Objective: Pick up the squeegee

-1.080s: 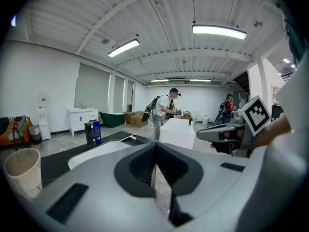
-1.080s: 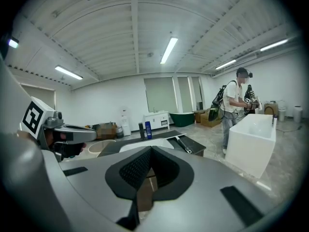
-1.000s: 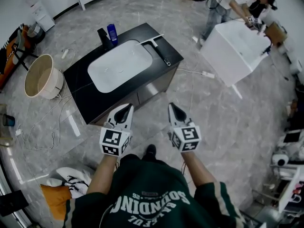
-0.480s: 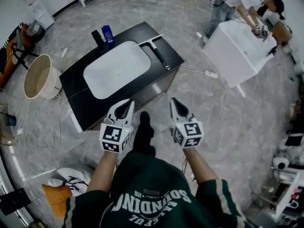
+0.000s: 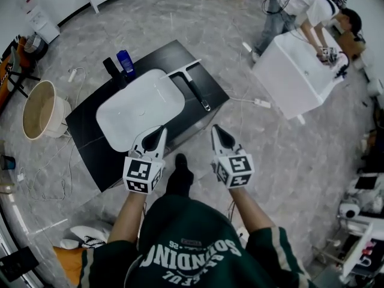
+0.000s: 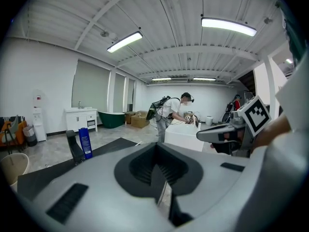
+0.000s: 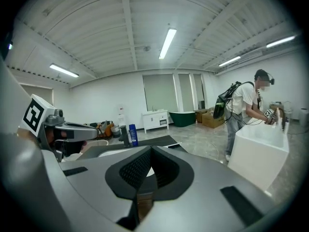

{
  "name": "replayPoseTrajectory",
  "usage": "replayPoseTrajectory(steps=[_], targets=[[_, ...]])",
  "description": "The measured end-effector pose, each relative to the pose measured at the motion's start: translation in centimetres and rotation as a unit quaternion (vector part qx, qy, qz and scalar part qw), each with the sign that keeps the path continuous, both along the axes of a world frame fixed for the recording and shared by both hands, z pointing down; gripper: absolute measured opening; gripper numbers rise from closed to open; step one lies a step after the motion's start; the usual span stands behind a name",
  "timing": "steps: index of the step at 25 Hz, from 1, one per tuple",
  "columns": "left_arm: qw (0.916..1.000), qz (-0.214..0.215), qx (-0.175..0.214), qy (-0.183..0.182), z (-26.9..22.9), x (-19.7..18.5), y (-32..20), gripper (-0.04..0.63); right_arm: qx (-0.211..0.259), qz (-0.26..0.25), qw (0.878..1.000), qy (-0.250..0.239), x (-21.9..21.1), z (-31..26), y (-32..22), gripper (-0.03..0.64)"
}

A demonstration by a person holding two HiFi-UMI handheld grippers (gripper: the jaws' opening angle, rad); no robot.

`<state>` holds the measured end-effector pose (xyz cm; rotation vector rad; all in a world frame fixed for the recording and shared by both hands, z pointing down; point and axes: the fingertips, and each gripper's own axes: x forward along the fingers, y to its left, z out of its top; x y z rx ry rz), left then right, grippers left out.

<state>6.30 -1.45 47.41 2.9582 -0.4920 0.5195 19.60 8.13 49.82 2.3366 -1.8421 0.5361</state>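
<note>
The squeegee (image 5: pixel 195 92) lies on the right end of a black vanity counter (image 5: pixel 84 131), white blade at the far end, black handle pointing toward me. A white sink (image 5: pixel 141 107) fills the counter's middle. My left gripper (image 5: pixel 161 130) hovers at the counter's near edge, over the sink's front rim, jaws shut and empty. My right gripper (image 5: pixel 214 128) hangs just off the counter's near right corner, a short way this side of the handle's tip, also shut and empty. In the gripper views both the left gripper (image 6: pixel 157 175) and the right gripper (image 7: pixel 140 187) show closed jaws.
A blue bottle (image 5: pixel 125 60) and a black faucet (image 5: pixel 111 68) stand at the counter's far side. A beige tub (image 5: pixel 39 110) sits on the floor at the left, with cables around it. A person bends over a white fixture (image 5: pixel 291 71) at the far right.
Both grippers have moved forward together toward the vanity; the counter and squeegee now sit nearer to them in the head view. The jaws stayed shut.
</note>
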Motion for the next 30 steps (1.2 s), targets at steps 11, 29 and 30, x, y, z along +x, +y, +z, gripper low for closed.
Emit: replayPoseTrajectory(steps=[11, 29, 30], targets=[[0.9985, -0.05, -0.018, -0.012, 1.6, 2.0, -9.7, 0.002, -0.017, -0.074, 0.997, -0.001, 2.1, 0.3, -12.9, 0.0], [0.9825, -0.179, -0.044, -0.025, 3.4, -2.5, -17.5, 0.002, -0.042, -0.217, 0.975, -0.015, -2.5, 1.9, -24.9, 0.0], [0.9808, -0.188, -0.045, -0.026, 3.5, -2.6, -17.7, 0.002, -0.047, -0.224, 0.973, -0.015, -2.4, 2.0, -25.1, 0.0]])
